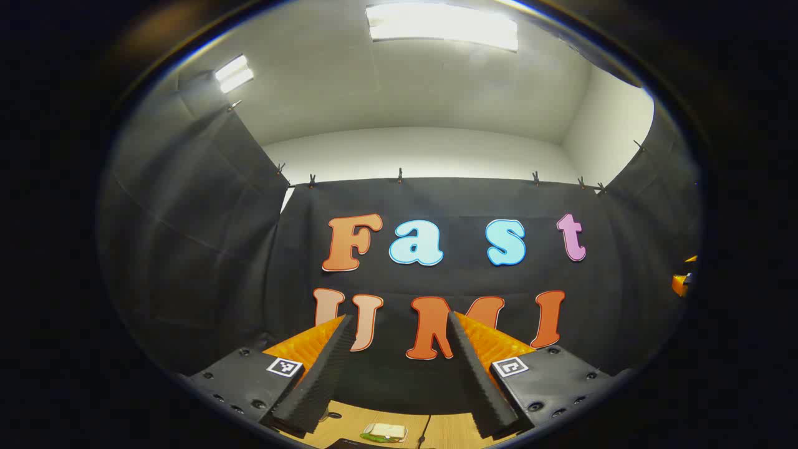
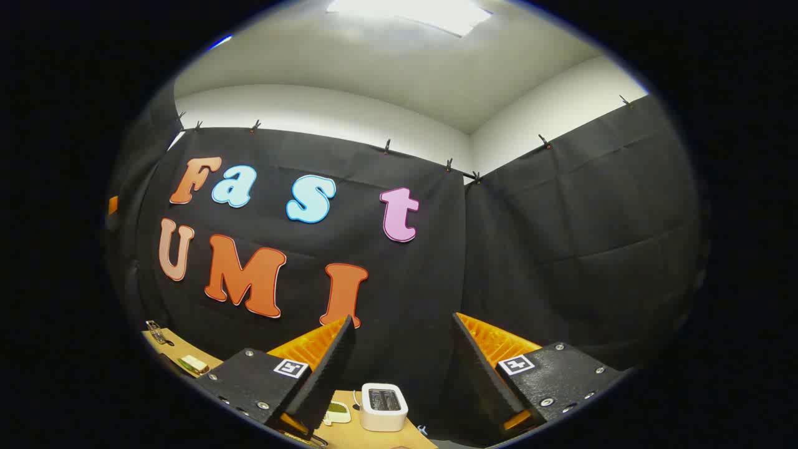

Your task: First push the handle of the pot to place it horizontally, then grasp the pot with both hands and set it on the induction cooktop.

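Ribbed pads line both tongs: left tongs point(image 1: 399, 349) are spread wide w/ nothing between the fingers, aimed up at the black cloth wall point(image 1: 436, 206), and right tongs point(image 2: 399, 355) are likewise wide open & empty. Past the left tongs at 6 o'clock, a strip of wooden bench point(image 1: 436, 430) carries a small white-and-green item point(image 1: 384, 432), too small to identify. In the right gripper view a white toaster point(image 2: 384, 406) sits on the bench point(image 2: 349, 436) at 6 o'clock between the fingers; can't tell where the pot is.

Bright ceiling panels point(image 1: 441, 25), sharp, fisheye-warped edges
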Demonstrator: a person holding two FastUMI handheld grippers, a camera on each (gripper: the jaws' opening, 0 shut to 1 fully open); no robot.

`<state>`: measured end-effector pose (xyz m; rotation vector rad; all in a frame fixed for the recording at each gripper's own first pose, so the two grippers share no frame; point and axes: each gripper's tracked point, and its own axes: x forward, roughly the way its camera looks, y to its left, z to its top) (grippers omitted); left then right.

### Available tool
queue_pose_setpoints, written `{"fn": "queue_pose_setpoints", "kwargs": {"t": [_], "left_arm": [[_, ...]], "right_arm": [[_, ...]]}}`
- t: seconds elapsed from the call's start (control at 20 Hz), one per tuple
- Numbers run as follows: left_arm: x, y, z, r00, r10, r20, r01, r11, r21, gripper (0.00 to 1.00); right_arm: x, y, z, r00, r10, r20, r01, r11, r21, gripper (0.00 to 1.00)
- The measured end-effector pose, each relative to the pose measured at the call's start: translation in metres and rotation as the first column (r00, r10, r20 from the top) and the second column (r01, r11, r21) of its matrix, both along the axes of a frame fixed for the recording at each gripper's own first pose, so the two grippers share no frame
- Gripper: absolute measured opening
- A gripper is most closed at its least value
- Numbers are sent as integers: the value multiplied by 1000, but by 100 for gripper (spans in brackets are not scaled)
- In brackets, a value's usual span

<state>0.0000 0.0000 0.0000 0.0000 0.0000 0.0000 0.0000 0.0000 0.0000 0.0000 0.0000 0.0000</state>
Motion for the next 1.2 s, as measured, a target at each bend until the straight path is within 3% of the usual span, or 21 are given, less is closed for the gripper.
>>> {"fn": "queue_pose_setpoints", "kwargs": {"t": [0.05,0.1,0.15,1.2], "left_arm": [[0,0,-1,1000,0,-4,0,1000,1,95],[0,0,-2,1000,2,-8,-2,1000,3,95],[0,1,-3,1000,5,-12,-4,1000,5,95],[-3,5,-29,997,8,-74,-5,999,34,95]], "right_arm": [[0,0,-1,1000,-3,-4,3,1000,-4,95],[-1,0,-1,1000,-2,-6,2,1000,-7,91],[-1,0,-3,1000,0,-8,0,1000,-8,95],[-1,13,-22,998,12,-57,-13,1000,-7,95]]}}
